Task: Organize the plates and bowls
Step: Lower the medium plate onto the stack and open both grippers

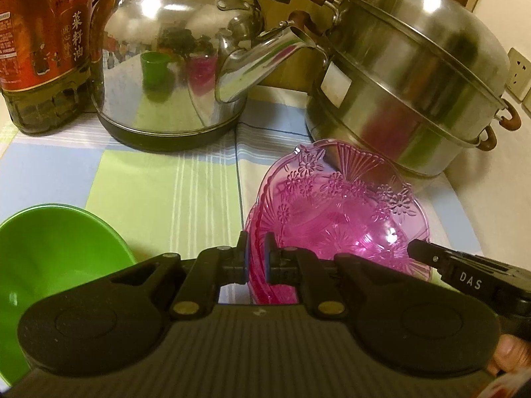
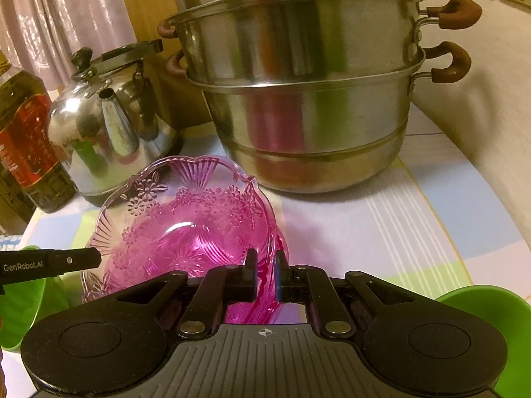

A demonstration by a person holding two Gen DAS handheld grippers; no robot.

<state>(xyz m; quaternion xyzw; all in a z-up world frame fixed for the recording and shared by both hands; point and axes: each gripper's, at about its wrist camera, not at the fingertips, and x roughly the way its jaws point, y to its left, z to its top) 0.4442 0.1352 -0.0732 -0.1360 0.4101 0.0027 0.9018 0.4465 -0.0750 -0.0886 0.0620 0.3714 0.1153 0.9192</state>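
The left gripper (image 1: 255,252) and right gripper (image 2: 265,272) each clamped the pink plates' (image 1: 338,212) rim at 9 and 3 o'clock, probably to carry the stack level, low over the cloth (image 1: 159,192), steamer (image 1: 411,93) at 12.

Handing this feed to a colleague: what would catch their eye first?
The pink glass plate, tilted up front and centre, with the left gripper and right gripper each shut on its near rim. Behind it stand the steel steamer pot and a shiny kettle; a green bowl sits at left.
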